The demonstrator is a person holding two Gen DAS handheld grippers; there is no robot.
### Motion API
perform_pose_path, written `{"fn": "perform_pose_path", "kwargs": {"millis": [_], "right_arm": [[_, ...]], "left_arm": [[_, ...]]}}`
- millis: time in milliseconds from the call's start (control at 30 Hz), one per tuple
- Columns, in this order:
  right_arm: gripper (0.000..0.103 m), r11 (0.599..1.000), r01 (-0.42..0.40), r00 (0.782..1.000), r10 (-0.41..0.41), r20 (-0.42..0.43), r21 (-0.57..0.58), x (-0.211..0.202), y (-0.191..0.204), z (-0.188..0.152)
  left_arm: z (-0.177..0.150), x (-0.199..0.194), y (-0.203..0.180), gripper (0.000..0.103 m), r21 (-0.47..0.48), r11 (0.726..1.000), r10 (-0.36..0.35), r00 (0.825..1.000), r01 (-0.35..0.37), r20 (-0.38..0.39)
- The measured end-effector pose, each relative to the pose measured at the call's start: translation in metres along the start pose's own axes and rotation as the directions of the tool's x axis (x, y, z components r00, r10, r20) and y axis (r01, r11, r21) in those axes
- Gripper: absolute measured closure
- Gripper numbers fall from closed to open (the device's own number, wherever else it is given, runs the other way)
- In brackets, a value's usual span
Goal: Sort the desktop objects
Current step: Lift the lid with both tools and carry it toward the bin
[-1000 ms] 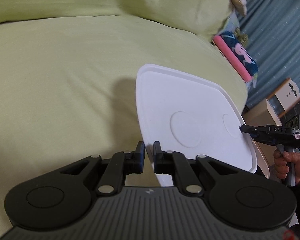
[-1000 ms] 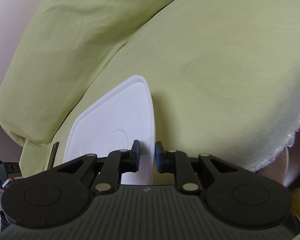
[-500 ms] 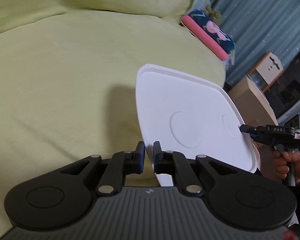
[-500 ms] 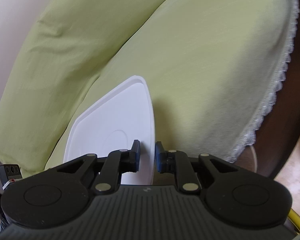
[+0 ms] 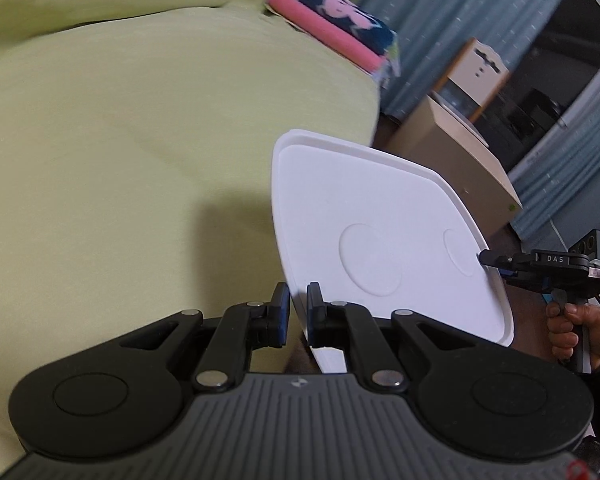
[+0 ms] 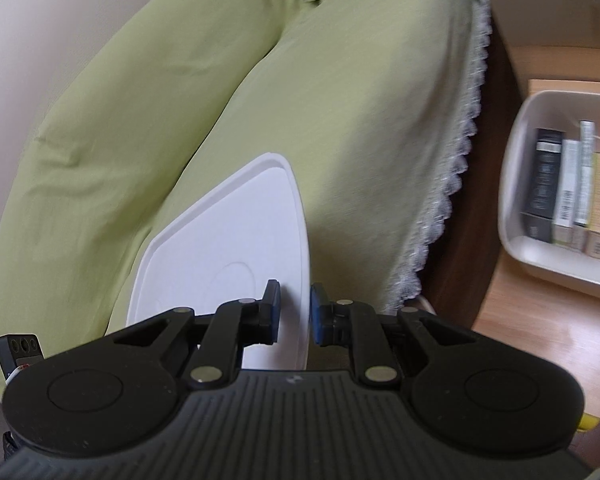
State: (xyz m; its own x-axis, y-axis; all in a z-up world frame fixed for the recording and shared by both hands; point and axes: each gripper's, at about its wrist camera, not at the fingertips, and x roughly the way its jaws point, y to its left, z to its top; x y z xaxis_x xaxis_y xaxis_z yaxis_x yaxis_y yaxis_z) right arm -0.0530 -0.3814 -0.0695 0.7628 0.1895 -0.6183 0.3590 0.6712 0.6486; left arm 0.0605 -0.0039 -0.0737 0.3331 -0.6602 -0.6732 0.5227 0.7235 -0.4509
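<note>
While both pairs of jaws clamp opposite edges, the left gripper (image 5: 298,312) and right gripper (image 6: 295,312) hold the white lid (image 5: 364,240) above the green bed (image 5: 120,140).

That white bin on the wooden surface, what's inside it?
The white bin holds a row of upright boxes: one dark, several pale. The rest of it runs out of view, and the bottom is hidden under them.

The lid (image 5: 364,216) hangs between both grippers, the bed (image 5: 140,140) behind it, the bin (image 6: 540,256) right.
</note>
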Motion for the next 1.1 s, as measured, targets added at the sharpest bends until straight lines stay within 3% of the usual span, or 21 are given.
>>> {"fn": "perform_pose_path", "kwargs": {"millis": [433,1100], "right_arm": [[0.089,0.994,0.036,0.996,-0.044,0.081,0.104,-0.062,-0.062,-0.008],[0.089,0.973,0.109,0.980,-0.139,0.141,0.202,-0.116,-0.117,-0.024]], "left_arm": [[0.017,0.042,-0.066,0.097,0.103,0.994,-0.041,0.996,0.049,-0.079],[0.024,0.102,-0.113,0.097,0.178,0.976,-0.094,0.978,0.127,-0.186]]}}
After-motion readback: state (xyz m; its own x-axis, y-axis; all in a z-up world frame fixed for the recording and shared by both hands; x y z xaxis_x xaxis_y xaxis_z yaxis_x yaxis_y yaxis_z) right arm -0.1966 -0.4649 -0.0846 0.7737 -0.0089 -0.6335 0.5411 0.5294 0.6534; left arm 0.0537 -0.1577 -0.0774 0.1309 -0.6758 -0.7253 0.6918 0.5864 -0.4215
